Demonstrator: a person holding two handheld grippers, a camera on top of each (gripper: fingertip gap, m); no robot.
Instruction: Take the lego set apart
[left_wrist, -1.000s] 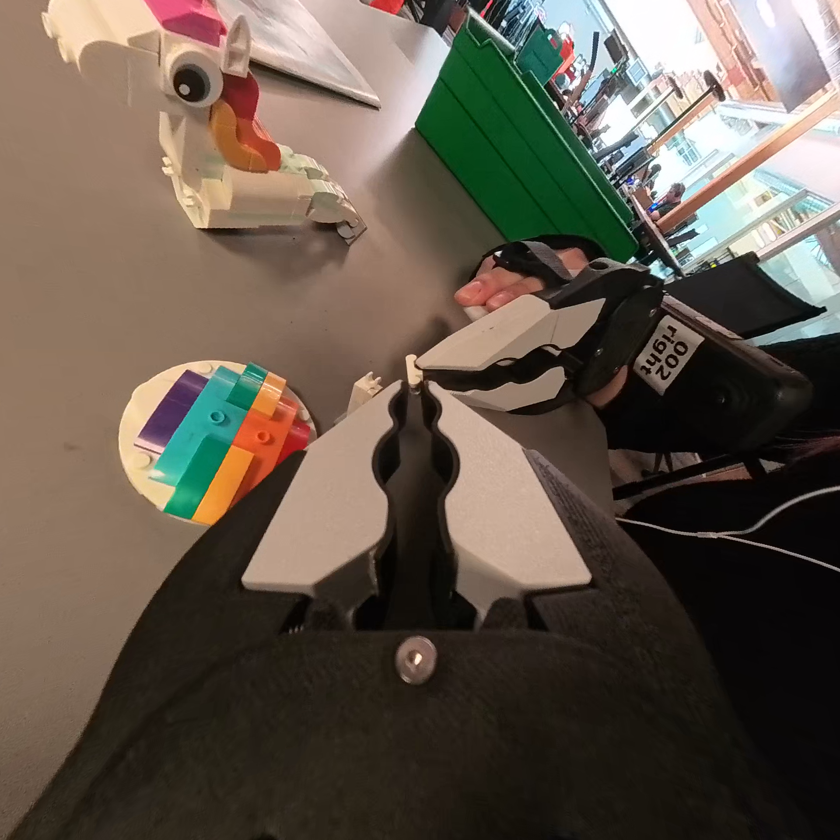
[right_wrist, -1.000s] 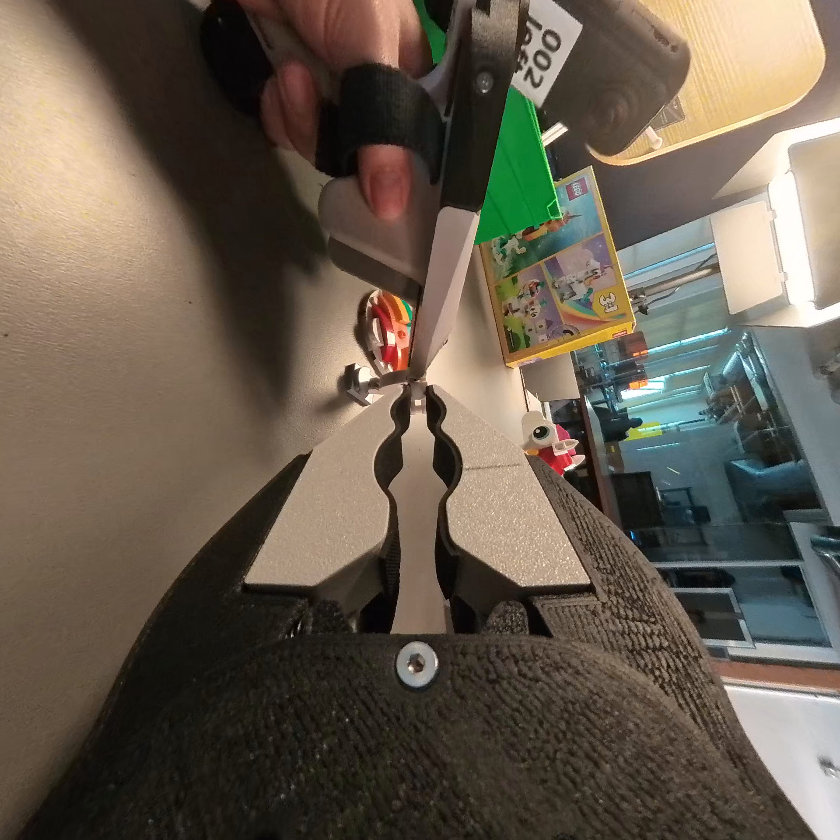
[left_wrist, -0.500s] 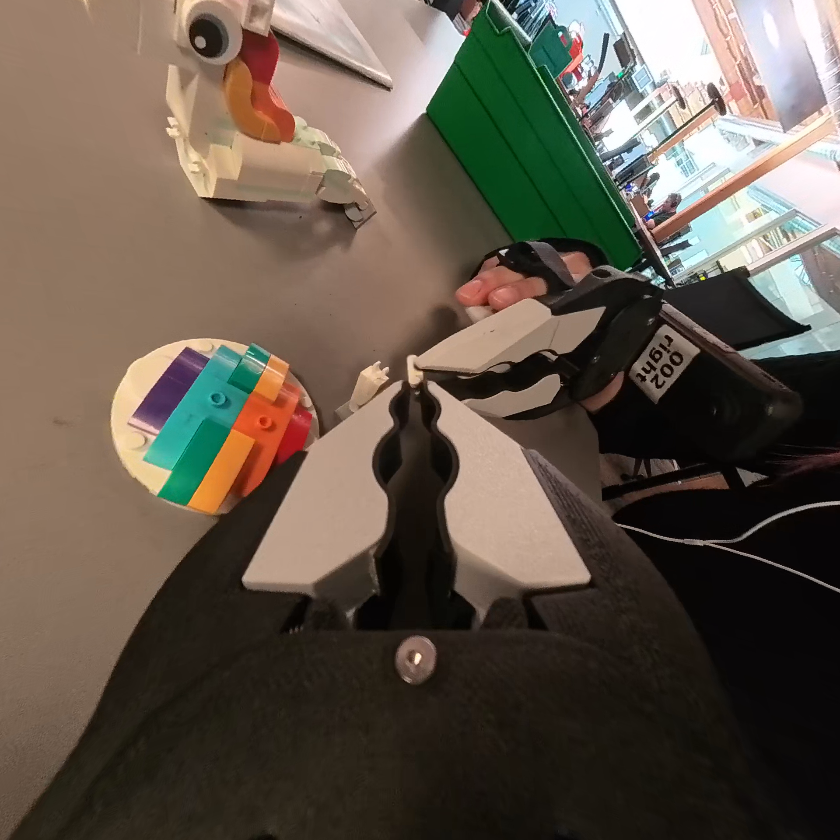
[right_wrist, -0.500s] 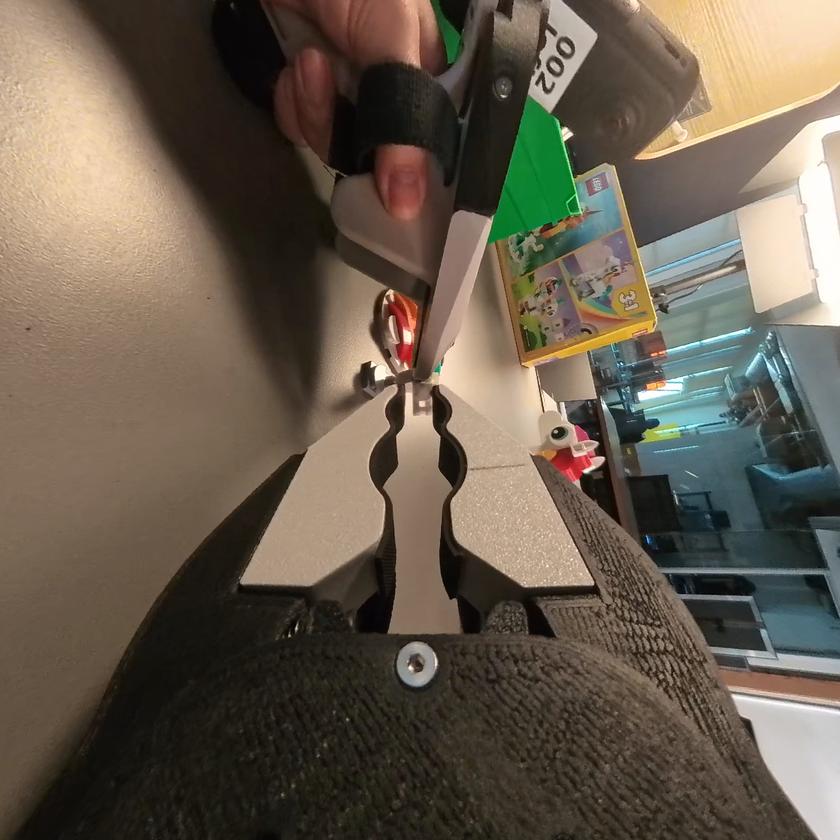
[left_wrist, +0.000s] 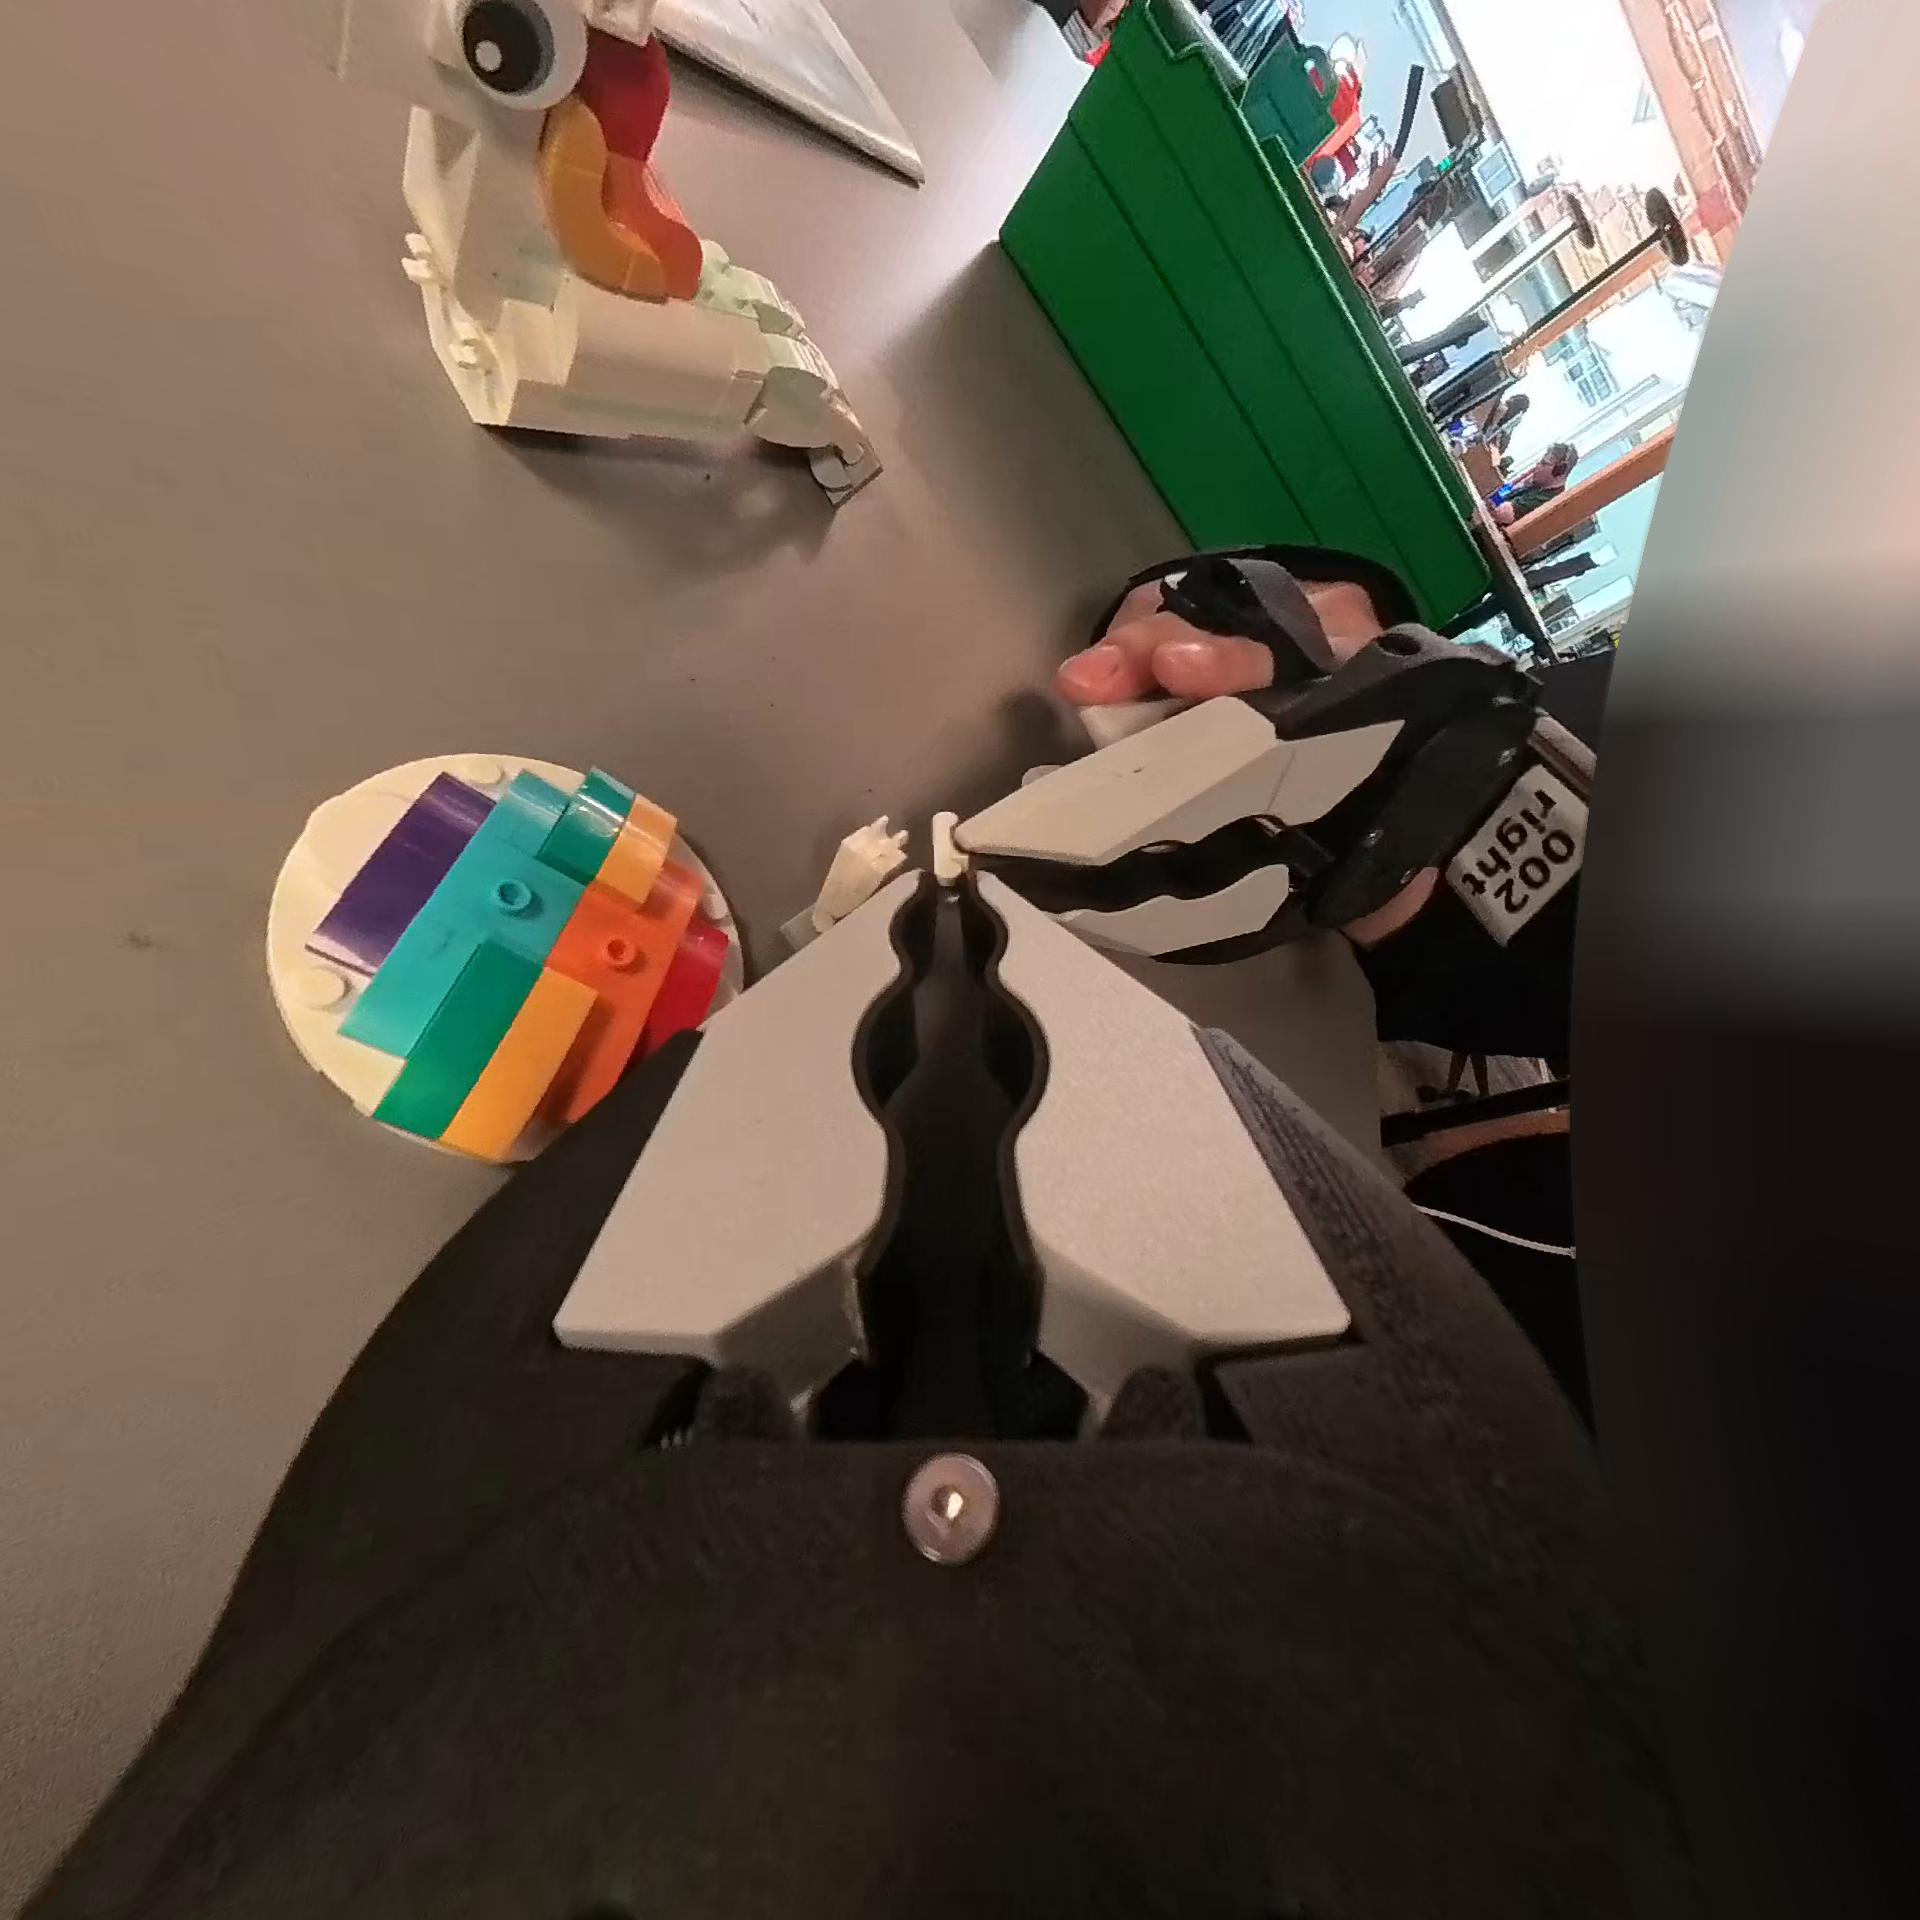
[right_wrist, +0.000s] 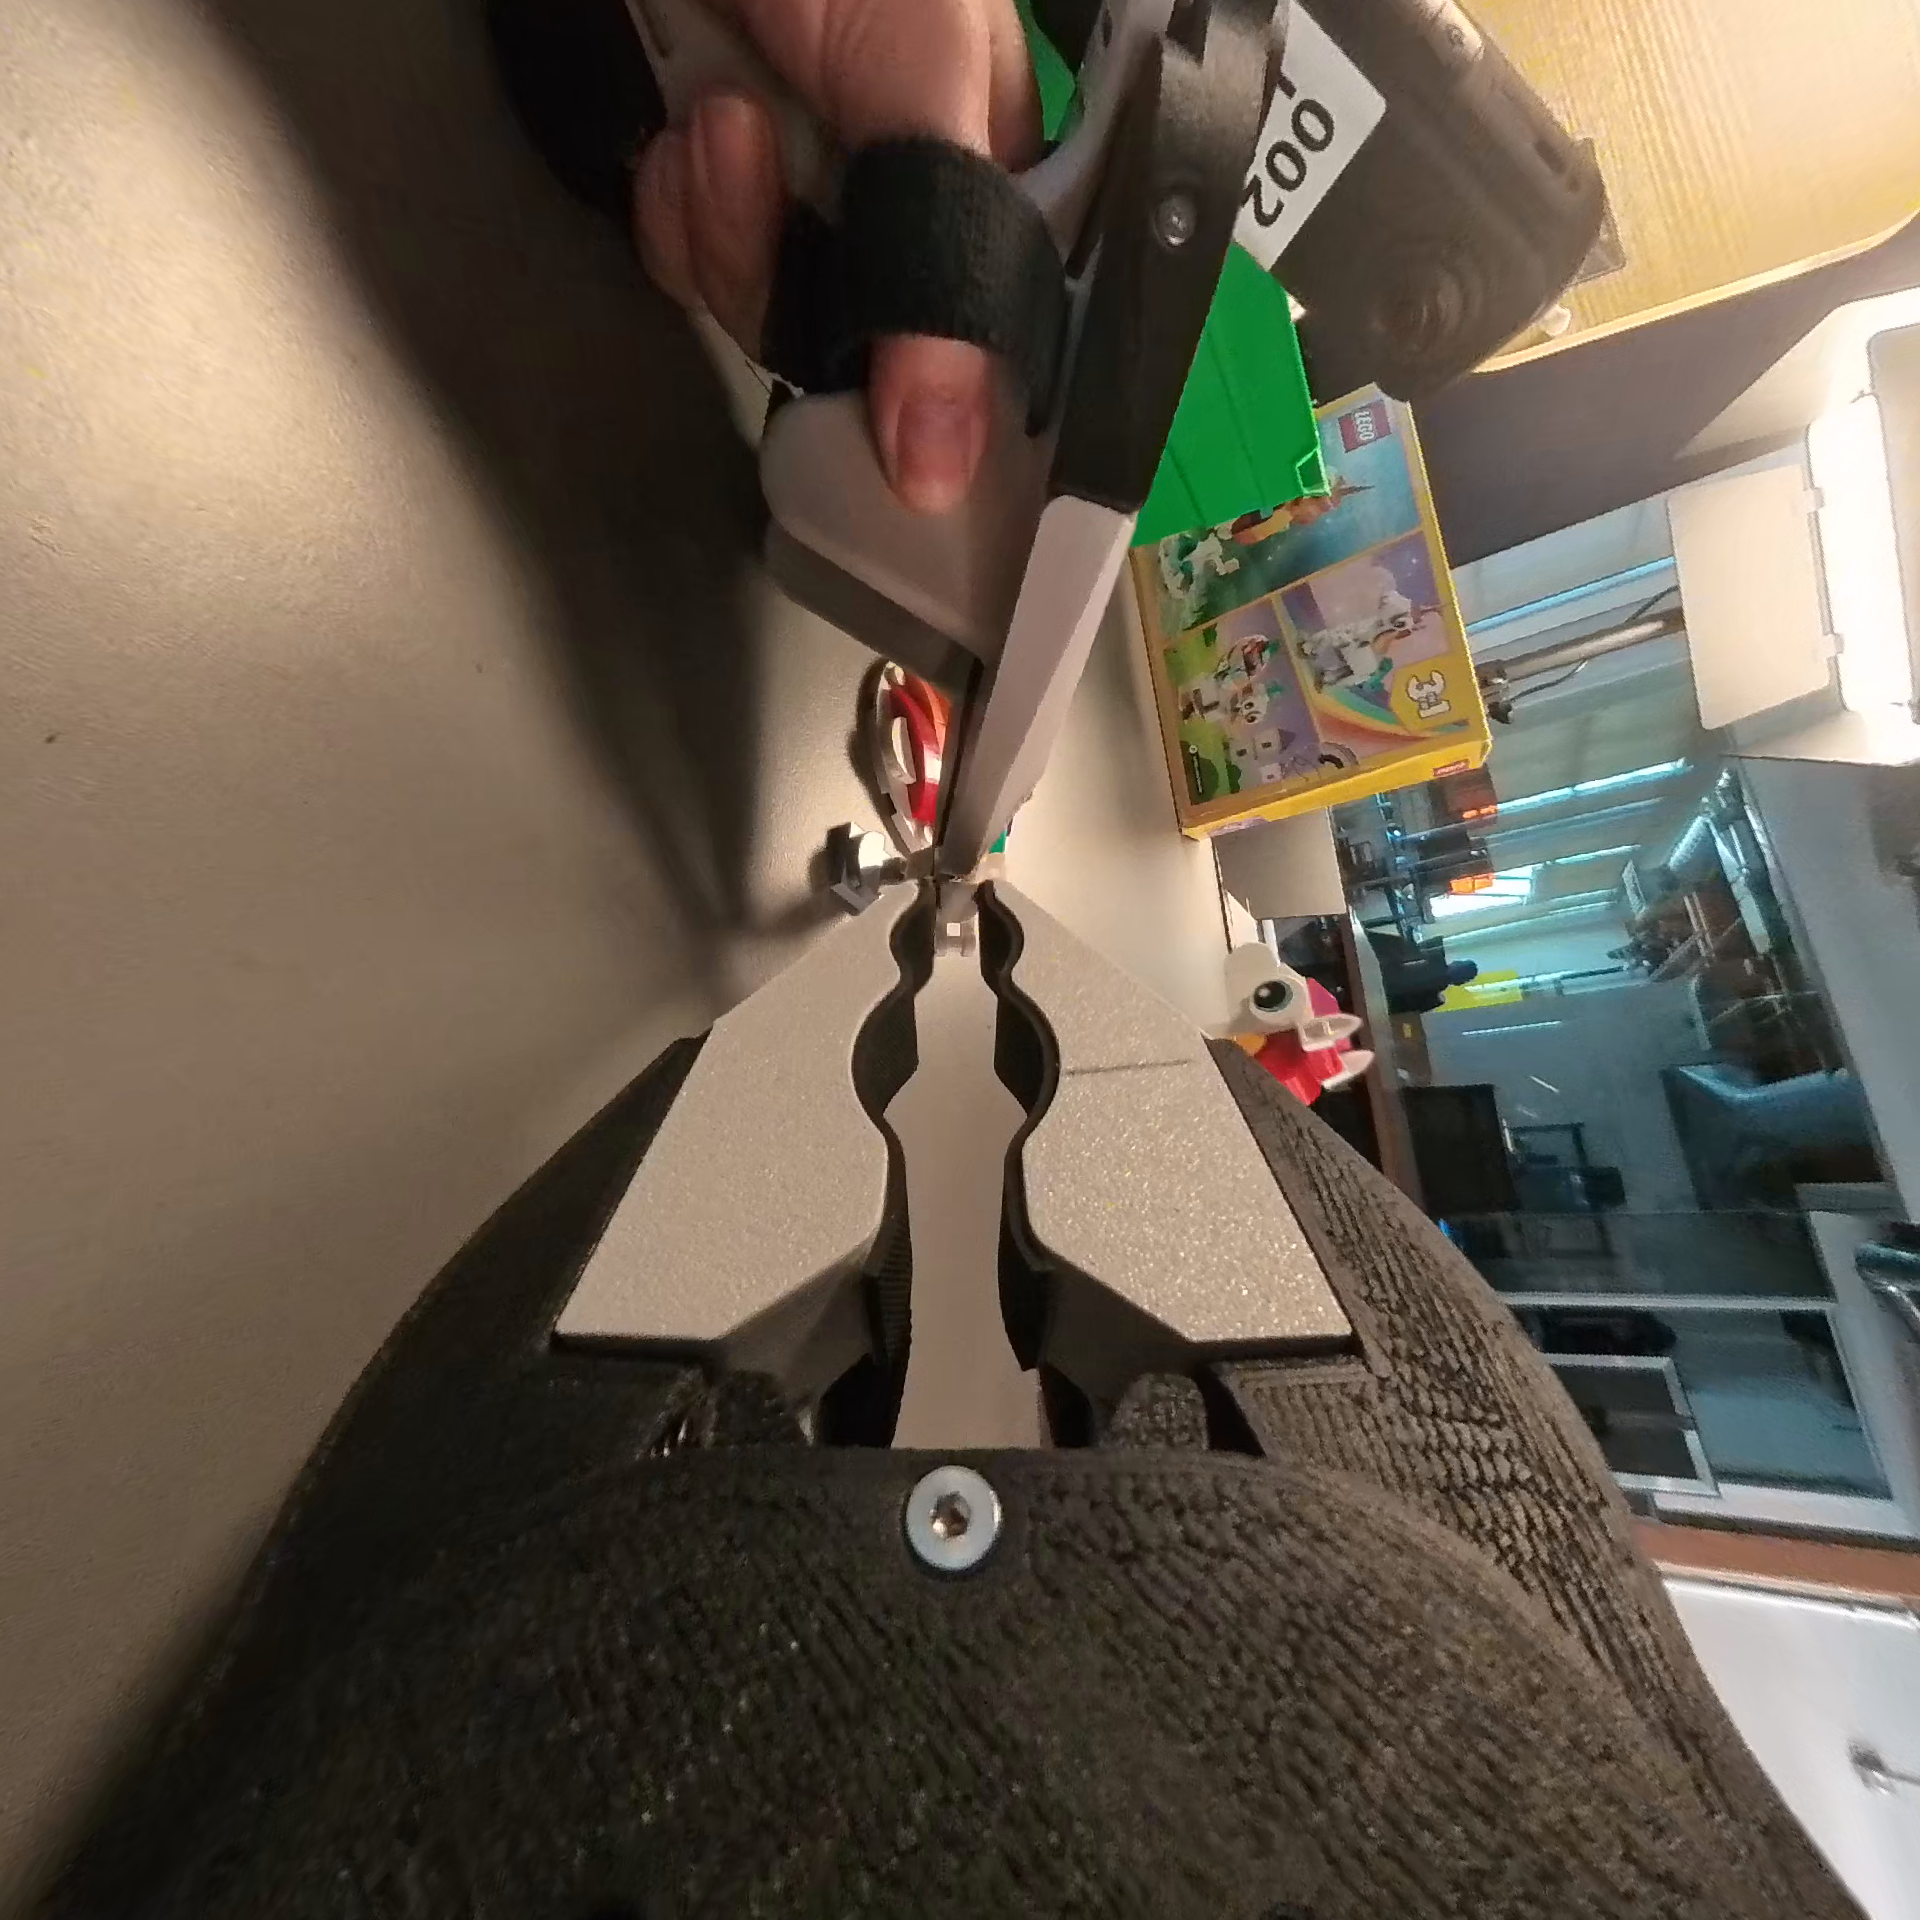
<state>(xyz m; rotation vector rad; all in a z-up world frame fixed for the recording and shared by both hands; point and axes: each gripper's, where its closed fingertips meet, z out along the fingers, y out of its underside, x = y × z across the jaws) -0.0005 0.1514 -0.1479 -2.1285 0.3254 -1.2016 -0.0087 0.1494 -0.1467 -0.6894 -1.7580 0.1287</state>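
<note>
My left gripper (left_wrist: 948, 891) and my right gripper (right_wrist: 951, 902) meet tip to tip just above the grey table, both shut on one small white lego piece (left_wrist: 943, 837), which also shows in the right wrist view (right_wrist: 954, 928). The right gripper (left_wrist: 971, 840) comes in from the right in the left wrist view. The left gripper (right_wrist: 948, 871) comes down from above in the right wrist view. A tiny white part (left_wrist: 858, 875) lies on the table just beside the tips. A round white plate with rainbow bricks (left_wrist: 499, 956) lies to the left. A white big-eyed lego creature (left_wrist: 603, 270) stands farther off.
A green bin (left_wrist: 1226, 291) stands on the table beyond the right gripper. The yellow lego box (right_wrist: 1309, 644) stands behind the rainbow plate (right_wrist: 902, 748). The creature (right_wrist: 1283, 1023) shows at the right. A flat grey sheet (left_wrist: 810, 94) lies at the far table edge.
Both grippers stay shut on the small white piece, tips together. The left gripper has tilted and shifted slightly, so the creature and rainbow plate have slid a little in its view.
</note>
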